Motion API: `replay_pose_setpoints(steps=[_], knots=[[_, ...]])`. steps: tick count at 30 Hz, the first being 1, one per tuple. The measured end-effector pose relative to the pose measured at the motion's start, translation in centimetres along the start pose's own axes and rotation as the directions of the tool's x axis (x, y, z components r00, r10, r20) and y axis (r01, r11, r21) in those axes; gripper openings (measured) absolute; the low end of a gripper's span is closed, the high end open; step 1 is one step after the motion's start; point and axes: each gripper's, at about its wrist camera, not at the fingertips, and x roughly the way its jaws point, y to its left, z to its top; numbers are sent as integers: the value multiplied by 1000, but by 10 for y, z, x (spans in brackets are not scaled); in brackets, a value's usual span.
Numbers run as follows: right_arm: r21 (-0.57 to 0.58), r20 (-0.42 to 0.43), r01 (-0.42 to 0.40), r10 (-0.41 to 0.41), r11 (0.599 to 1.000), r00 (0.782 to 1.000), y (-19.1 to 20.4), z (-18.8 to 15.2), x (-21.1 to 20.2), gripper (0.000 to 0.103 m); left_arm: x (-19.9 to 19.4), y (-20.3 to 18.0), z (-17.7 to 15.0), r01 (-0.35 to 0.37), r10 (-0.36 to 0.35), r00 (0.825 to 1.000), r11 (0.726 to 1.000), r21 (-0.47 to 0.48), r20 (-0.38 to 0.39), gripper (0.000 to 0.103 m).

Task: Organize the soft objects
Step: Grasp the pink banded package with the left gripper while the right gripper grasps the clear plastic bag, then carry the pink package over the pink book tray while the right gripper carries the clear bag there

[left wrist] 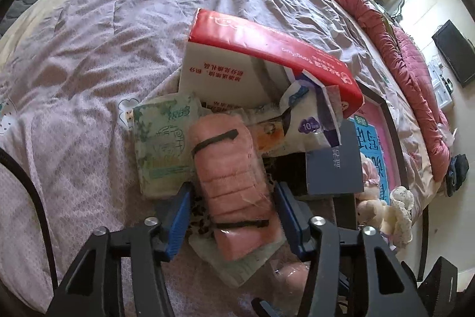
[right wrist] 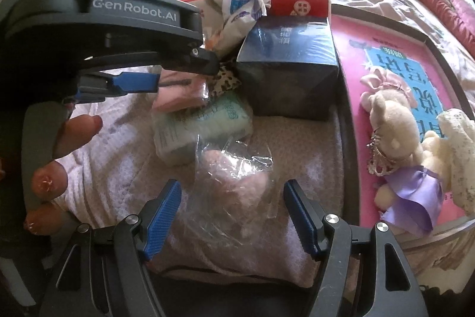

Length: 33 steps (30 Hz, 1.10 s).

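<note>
Wrinkled lilac bedsheet (left wrist: 98,55) bears a ribbed pink roll (left wrist: 234,192) in crinkly film.

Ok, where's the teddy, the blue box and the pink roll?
teddy (right wrist: 394,121): right wrist view, on its head.
blue box (right wrist: 292,49): right wrist view, on its front face.
pink roll (left wrist: 231,186): left wrist view, on its middle.
</note>
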Motion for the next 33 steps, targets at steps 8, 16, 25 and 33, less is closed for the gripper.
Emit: replay_pose_setpoints(steps=[8, 16, 25, 33], knots=[[5, 4, 15, -15, 1000, 1000, 1, 1, 4, 68, -3, 2, -3, 15, -15, 1000, 1000, 13, 7, 39], [48, 32, -29, 27, 998, 999, -12, 3, -2, 60, -24, 5, -10, 46, -47, 997, 999, 25, 67, 37], [44, 96, -60, 56, 997, 994, -13, 1, -22, 52, -48, 8, -17, 45, -48, 993, 999, 26, 110, 37], [33, 144, -66, 61, 997, 988, -14, -1, -36, 50, -65, 9, -24, 32, -36, 990, 999, 31, 137, 37]])
